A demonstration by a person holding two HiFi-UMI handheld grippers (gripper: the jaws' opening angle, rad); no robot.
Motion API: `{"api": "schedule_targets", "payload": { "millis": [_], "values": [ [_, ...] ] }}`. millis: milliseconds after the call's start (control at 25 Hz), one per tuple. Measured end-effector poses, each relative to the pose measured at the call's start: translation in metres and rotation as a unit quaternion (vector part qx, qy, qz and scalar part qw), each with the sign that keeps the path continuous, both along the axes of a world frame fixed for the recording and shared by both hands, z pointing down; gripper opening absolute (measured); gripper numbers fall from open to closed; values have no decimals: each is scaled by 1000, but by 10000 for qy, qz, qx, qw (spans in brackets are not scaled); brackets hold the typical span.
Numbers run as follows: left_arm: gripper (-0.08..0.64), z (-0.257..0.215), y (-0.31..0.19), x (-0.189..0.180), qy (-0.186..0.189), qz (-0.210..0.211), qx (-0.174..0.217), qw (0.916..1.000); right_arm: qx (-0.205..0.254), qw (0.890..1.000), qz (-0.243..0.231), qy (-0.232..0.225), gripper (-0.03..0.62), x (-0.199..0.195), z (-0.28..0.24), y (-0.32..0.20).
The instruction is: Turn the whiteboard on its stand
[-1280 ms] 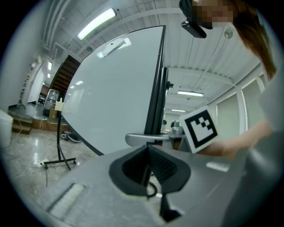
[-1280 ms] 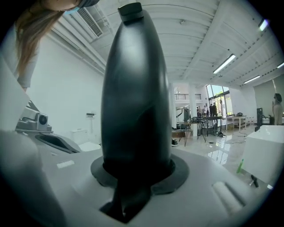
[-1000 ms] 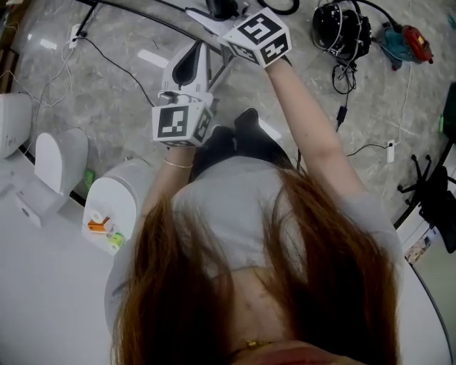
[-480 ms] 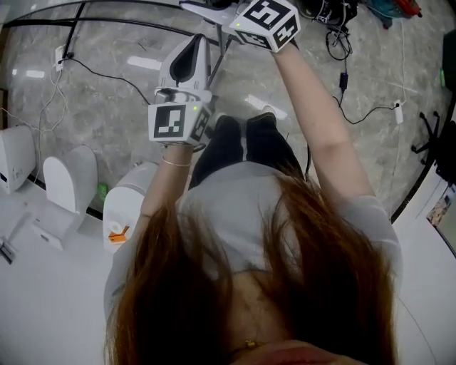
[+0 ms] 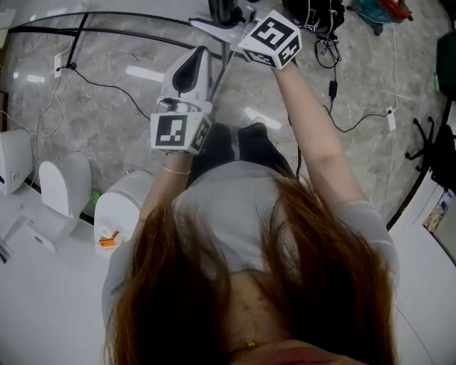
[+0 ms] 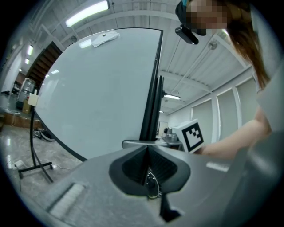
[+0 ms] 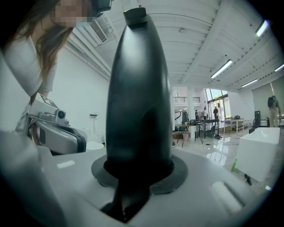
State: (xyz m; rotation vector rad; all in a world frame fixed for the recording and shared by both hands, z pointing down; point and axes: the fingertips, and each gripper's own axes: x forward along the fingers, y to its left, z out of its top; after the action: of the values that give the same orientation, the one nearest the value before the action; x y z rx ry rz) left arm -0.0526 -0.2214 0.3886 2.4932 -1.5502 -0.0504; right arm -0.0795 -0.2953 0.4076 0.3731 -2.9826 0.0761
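The whiteboard (image 6: 97, 88) fills the left gripper view, its black frame (image 6: 151, 88) running down to a grey pen tray (image 6: 141, 143). From the head view the board is a thin edge-on line (image 5: 219, 71) between my two grippers. My left gripper (image 5: 194, 53) is shut, with its tip just behind the tray; I cannot tell if it touches. My right gripper (image 5: 246, 34) is shut on the board's black edge (image 7: 138, 102), which looms right in front of the right gripper view.
The stand's black curved base (image 5: 107, 16) arcs across the marble floor. White bins (image 5: 65, 187) (image 5: 117, 207) stand at the left beside a white tabletop (image 5: 43, 299). Cables and gear (image 5: 331, 43) lie at the upper right, with a chair base (image 5: 424, 146) further right.
Both grippers and the board's edge have swung across the floor together, keeping their spacing. The floor, cables and white bins have shifted in the head view.
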Motion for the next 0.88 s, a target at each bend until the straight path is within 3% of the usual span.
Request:
{"api": "schedule_targets", "payload": {
  "millis": [280, 640, 880],
  "values": [
    [0, -2, 10, 59, -25, 221, 66, 9997, 6, 10000, -74, -19, 114, 50, 1, 18],
    [0, -9, 18, 118, 1, 78, 238, 9997, 36, 9999, -117, -43, 112, 108, 3, 31],
    [0, -11, 14, 154, 138, 757, 231, 9968, 82, 10000, -28, -50, 109, 142, 4, 29]
  ]
}}
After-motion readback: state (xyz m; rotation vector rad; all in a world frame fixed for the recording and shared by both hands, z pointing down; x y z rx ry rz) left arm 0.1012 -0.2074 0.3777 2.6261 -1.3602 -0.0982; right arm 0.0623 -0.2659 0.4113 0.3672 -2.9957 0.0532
